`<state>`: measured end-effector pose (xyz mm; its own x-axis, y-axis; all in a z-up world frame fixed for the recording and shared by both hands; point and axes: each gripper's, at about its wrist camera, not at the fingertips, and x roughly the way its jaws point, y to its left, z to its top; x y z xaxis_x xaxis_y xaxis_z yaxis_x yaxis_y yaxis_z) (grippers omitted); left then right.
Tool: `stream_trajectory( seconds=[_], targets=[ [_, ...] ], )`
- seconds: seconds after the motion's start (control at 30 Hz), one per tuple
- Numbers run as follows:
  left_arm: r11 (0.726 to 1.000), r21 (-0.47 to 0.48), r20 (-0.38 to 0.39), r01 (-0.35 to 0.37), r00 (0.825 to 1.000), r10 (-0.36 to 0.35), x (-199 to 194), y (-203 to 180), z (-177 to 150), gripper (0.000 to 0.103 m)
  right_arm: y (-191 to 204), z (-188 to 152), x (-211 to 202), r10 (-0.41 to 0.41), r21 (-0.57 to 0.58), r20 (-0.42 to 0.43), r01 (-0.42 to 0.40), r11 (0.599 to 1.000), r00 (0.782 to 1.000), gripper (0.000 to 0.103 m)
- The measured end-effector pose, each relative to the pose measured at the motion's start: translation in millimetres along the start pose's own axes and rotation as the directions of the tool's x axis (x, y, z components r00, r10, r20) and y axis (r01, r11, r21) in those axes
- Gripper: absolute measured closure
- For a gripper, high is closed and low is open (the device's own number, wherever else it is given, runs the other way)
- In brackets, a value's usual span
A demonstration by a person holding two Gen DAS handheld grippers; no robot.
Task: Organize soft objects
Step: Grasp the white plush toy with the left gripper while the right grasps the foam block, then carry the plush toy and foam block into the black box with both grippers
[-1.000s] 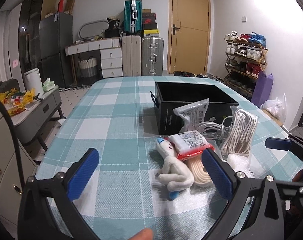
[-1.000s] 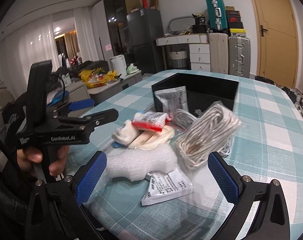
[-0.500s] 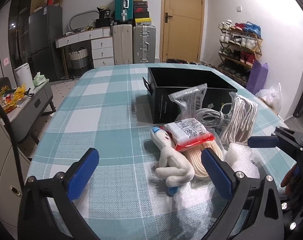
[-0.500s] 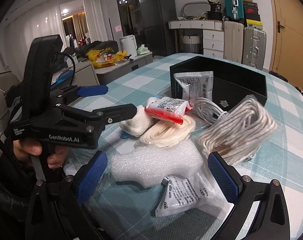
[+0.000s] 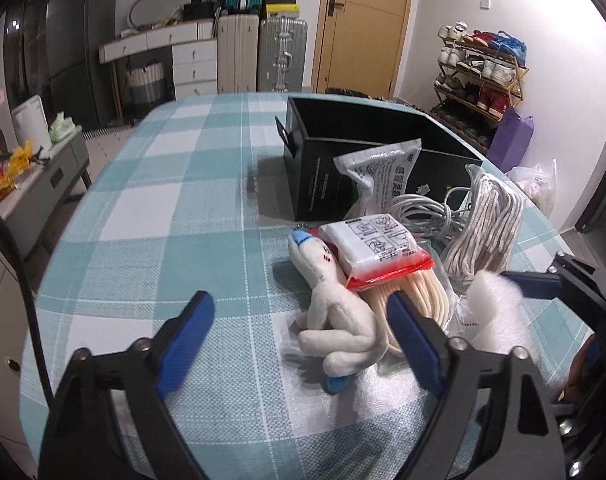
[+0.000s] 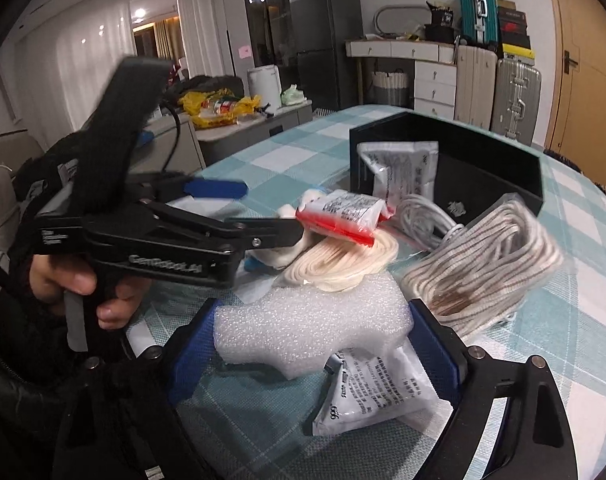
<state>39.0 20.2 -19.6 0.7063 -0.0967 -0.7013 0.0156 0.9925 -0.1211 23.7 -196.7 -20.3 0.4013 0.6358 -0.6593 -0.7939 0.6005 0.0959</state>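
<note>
**Soft items heaped beside a black box on a checked desk**

My right claw (image 6: 311, 344), at the bottom centre of its frame, pinches a white foam block (image 6: 307, 332) between its blue pads. A white printed sachet (image 6: 379, 392) lies just under the foam. My left claw (image 5: 299, 344) is spread wide, its right pad just beside a white plush toy (image 5: 335, 320) low in the frame's centre. A red-and-white packet (image 5: 377, 250) rests on a coil of cream cord (image 5: 419, 300). To the right stands a bagged bundle of white rope (image 5: 487, 224); behind it, grey cable (image 5: 423, 212). A silver pouch (image 5: 387, 176) leans against the black box (image 5: 323, 168) on the teal-checked desk (image 5: 163, 240).
</note>
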Motion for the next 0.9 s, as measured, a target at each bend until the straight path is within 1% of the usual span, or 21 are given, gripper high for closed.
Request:
stream_trajectory(
  seconds=[0.03,0.1,0.13,0.2,0.23,0.27,0.3,0.37,0.53,0.6,0.73,0.77,0.9],
  targets=[
    [1.000,-0.006,-0.008,0.006,1.000,-0.006,1.5,0.4,0.0,0.018,-2.6,-0.8,-4.9,-0.003,0.008,0.013,0.003,1.000,1.000,0.011],
    [1.000,-0.014,-0.026,0.027,0.999,-0.028,4.6,0.6,-0.6,0.028,-6.8,-0.9,-11.6,-0.011,0.021,0.028,0.010,1.000,1.000,0.011],
    [0.999,-0.018,-0.036,0.034,0.999,-0.035,6.1,0.4,-0.4,0.030,-8.8,-1.5,-15.2,-0.014,0.025,0.036,0.013,1.000,0.999,0.011],
    [0.998,-0.027,-0.061,0.057,0.996,-0.059,10.3,-1.1,-0.8,0.044,-11.6,-3.2,-22.0,-0.018,0.035,0.055,0.016,0.999,0.998,0.011],
    [0.998,-0.029,-0.071,0.064,0.995,-0.066,11.7,-1.8,-1.1,0.048,-13.5,-3.9,-25.8,-0.020,0.041,0.067,0.017,0.999,0.998,0.011],
    [0.998,-0.025,-0.068,0.060,0.996,-0.061,11.5,-2.7,-1.3,0.055,-13.9,-3.8,-29.0,-0.022,0.046,0.075,0.018,0.999,0.997,0.011],
    [0.997,-0.030,-0.071,0.070,0.995,-0.072,11.8,-2.5,-1.4,0.062,-14.4,-2.4,-31.2,-0.022,0.050,0.081,0.018,0.999,0.996,0.011],
    [0.995,-0.051,-0.066,0.086,0.994,-0.089,9.7,-0.7,-2.1,0.066,-15.6,-2.6,-37.8,-0.024,0.055,0.102,0.018,0.998,0.995,0.011],
    [0.994,-0.064,-0.040,0.083,0.996,-0.086,1.6,3.2,-6.2,0.068,-18.3,-4.5,-52.6,-0.030,0.069,0.154,0.019,0.997,0.988,0.011],
    [0.994,-0.074,-0.026,0.083,0.996,-0.085,-1.8,6.3,-6.1,0.068,-18.7,-3.4,-51.9,-0.037,0.072,0.168,0.025,0.997,0.985,0.011],
    [0.993,-0.085,0.017,0.084,0.996,-0.083,-13.8,10.7,-5.0,0.068,-19.5,-0.9,-60.9,-0.054,0.086,0.207,0.037,0.996,0.977,0.012],
    [0.993,-0.086,0.037,0.085,0.996,-0.082,-19.7,11.1,-3.9,0.068,-19.7,0.2,-62.4,-0.056,0.090,0.211,0.038,0.995,0.976,0.012],
    [0.995,-0.066,0.108,0.079,0.992,-0.071,-39.8,10.5,4.0,0.068,-24.7,6.1,-79.5,-0.084,0.114,0.274,0.054,0.992,0.958,0.012]
  ],
)
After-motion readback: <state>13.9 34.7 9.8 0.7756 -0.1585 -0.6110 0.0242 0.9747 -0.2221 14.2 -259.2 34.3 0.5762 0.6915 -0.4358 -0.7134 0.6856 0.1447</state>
